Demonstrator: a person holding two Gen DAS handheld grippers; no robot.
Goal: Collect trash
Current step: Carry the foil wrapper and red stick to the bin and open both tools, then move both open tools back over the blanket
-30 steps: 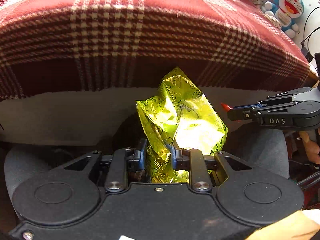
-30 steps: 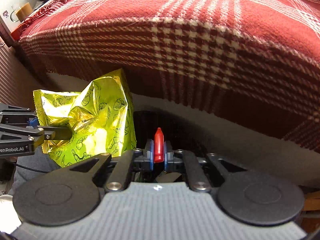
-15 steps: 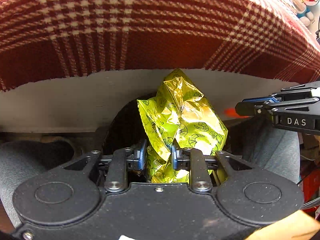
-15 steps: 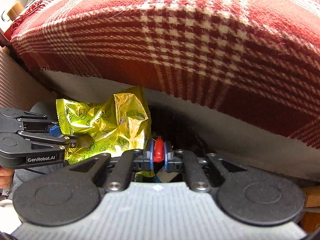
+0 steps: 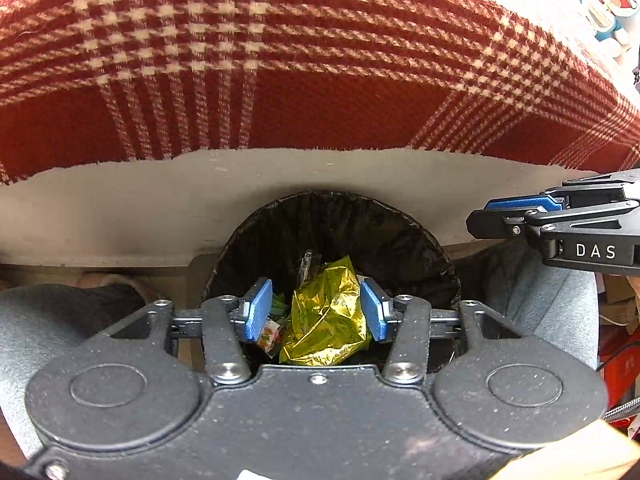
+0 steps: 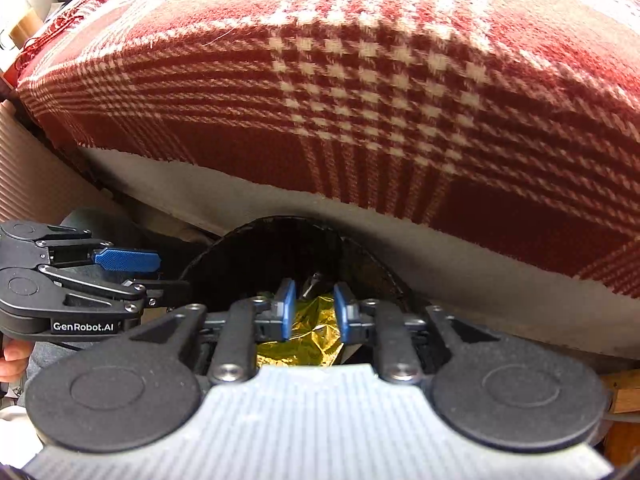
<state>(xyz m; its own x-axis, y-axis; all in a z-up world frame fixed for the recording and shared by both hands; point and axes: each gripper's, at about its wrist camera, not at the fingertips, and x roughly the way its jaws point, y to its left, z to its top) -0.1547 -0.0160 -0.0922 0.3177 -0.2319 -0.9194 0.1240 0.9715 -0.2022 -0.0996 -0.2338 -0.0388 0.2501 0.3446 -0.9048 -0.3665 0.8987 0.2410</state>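
Though the crumpled yellow foil snack bag point(image 5: 326, 320) now lies inside the black-lined bin point(image 5: 424, 248), it looks light, crinkly and slippery, best pinched at a folded edge; the left gripper point(image 5: 316, 312) and right gripper point(image 6: 311, 310) hover above, jaws opening, holding nothing

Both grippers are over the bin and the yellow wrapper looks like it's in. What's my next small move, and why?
Probably lift both grippers straight up, clear of the bin. The yellow wrapper lies inside it on other trash, touching no pad. The left gripper and right gripper are both opening with nothing held between the pads, so this drop looks finished. Rising first should avoid snagging the black liner or the plaid blanket beyond.
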